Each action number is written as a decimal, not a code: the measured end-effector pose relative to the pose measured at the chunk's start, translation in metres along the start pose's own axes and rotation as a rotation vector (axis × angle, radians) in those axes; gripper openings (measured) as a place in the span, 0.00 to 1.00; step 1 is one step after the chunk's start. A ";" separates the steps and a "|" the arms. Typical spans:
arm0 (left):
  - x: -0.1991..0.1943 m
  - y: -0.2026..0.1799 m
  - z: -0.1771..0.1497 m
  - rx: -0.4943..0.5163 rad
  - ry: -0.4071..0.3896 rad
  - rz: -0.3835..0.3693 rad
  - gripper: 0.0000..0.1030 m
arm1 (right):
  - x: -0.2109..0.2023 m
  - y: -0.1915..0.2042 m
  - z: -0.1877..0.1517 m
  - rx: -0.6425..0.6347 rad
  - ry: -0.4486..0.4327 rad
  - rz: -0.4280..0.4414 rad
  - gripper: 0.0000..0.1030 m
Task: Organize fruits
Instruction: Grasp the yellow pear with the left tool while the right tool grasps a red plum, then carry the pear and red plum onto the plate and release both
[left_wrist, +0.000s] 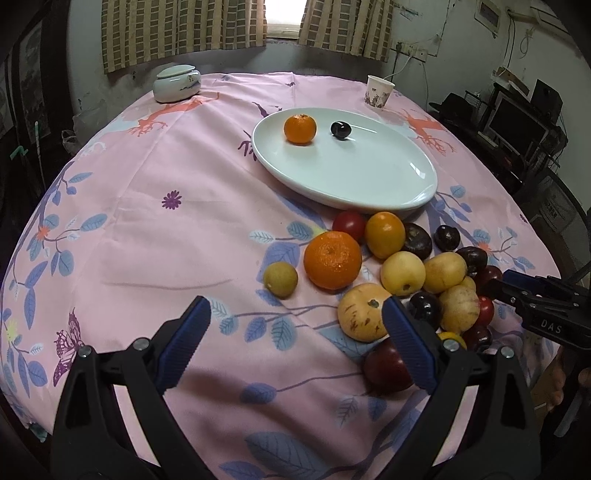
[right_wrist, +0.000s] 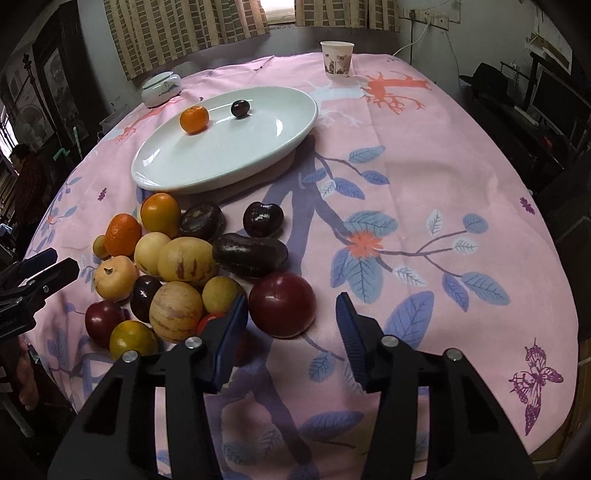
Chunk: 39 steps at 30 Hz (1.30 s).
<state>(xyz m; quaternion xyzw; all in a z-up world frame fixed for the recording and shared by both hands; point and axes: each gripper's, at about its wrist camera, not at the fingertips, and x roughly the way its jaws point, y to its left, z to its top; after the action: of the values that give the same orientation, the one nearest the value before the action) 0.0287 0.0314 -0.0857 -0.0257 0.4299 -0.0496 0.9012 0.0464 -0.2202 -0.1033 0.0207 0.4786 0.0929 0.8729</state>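
A white oval plate (left_wrist: 369, 177) (right_wrist: 258, 147) holds a small orange (left_wrist: 300, 128) (right_wrist: 194, 119) and a dark plum (left_wrist: 340, 129) (right_wrist: 240, 108). A pile of several fruits lies in front of it: a big orange (left_wrist: 331, 259), yellow pears (left_wrist: 402, 273), dark plums and a large red plum (right_wrist: 282, 304). My left gripper (left_wrist: 295, 328) is open and empty, just left of the pile, its right finger beside a speckled yellow fruit (left_wrist: 360, 314). My right gripper (right_wrist: 291, 325) is open, with the red plum just ahead between its fingertips, not gripped.
A lidded ceramic jar (left_wrist: 176, 82) (right_wrist: 161, 89) and a paper cup (left_wrist: 379, 92) (right_wrist: 337, 58) stand at the table's far edge. The pink flowered tablecloth (left_wrist: 166, 240) covers the round table. Shelves and electronics stand at the right; a person (right_wrist: 26, 177) at far left.
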 end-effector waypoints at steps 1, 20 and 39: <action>0.001 -0.002 -0.001 0.010 0.005 0.000 0.93 | 0.005 -0.001 0.000 0.005 0.015 0.020 0.49; 0.039 -0.032 0.001 0.038 0.144 -0.100 0.72 | -0.021 -0.009 -0.005 0.059 -0.028 0.063 0.39; 0.010 -0.022 0.007 -0.028 0.077 -0.145 0.42 | -0.029 0.012 -0.001 0.007 -0.047 0.094 0.39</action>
<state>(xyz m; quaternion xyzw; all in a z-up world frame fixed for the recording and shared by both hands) 0.0395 0.0086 -0.0871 -0.0674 0.4620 -0.1095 0.8775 0.0289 -0.2137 -0.0783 0.0486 0.4566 0.1313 0.8786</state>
